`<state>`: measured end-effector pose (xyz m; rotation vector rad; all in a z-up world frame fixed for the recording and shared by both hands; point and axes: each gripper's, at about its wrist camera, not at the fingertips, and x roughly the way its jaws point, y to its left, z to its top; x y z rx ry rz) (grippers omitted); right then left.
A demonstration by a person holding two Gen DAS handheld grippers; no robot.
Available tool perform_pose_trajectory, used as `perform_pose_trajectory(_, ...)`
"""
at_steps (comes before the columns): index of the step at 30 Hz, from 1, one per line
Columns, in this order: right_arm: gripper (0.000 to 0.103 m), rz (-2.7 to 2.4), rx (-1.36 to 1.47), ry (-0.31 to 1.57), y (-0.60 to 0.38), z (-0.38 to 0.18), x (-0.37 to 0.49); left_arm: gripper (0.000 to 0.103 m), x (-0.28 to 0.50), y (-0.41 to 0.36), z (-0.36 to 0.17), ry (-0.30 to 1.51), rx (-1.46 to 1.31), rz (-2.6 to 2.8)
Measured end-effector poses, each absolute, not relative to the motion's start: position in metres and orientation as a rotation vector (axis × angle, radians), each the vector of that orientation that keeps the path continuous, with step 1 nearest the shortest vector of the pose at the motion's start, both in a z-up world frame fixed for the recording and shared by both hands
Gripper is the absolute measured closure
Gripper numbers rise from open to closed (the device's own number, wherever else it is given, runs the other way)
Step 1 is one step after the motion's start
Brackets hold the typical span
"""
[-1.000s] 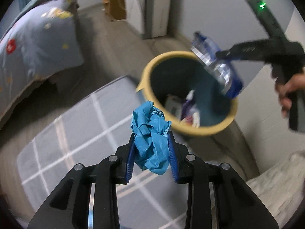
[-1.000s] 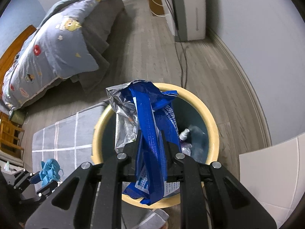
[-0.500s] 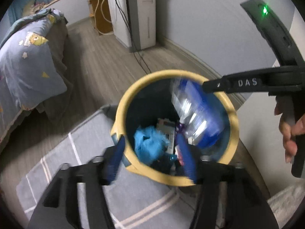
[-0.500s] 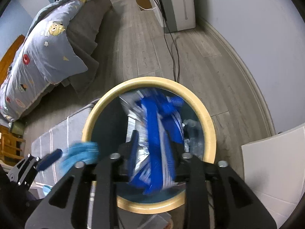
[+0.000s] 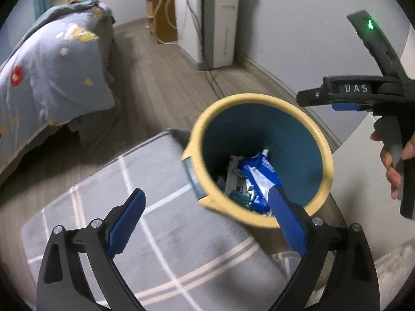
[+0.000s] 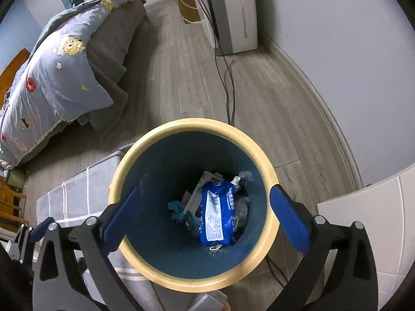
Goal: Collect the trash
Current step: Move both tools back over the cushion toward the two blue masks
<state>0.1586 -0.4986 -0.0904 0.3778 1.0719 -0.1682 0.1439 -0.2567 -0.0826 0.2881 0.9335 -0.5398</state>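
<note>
Both pairs of jaws are opening and stand spread wide, with nothing pinched between the blue pads of either. The left gripper hangs over the grey rug at the near side of the bin, its right pad over the yellow rim. The right gripper points down into the mouth of the bin, one pad at each side of the rim.

The trash lies at the bottom of that single round bin, which is yellow at the rim and dark teal inside. There are two pieces that can be told apart plainly: one blue and silver foil pouch with a white printed panel, and one crumpled blue paper wad just beside it on the left. More scraps lie under and around them, among them a white nozzle-like piece and a pale flat sheet; their count cannot be told. The print on the pouch is too small to read.

The only legible writing is "DAS", in white letters on the black body of the right gripper as the left wrist view shows it, with one green light lit on the bar above it. A hand grips its handle.

One bed with a cartoon-print quilt stands beyond the rug, and one white appliance with cables stands by the wall.
</note>
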Motion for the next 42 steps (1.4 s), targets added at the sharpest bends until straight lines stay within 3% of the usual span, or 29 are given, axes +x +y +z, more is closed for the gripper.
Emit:
perform_pose_trajectory(12,0.006,-0.090,0.247,1.056,-0.422,-0.067,0.155,0.006,0.118,-0.124,-0.022,0.873,0.261,-0.352)
perform_pose_trajectory(21,0.006,0.004,0.215,1.046,-0.347,-0.058,0.136,0.006,0.089,-0.025,-0.030,0.888,0.109,-0.181)
perform_pose_trajectory(42,0.006,0.246,-0.049,1.251,-0.165,-0.124,0.084,0.005,0.085,0.051,-0.019,0.841,0.056,-0.094)
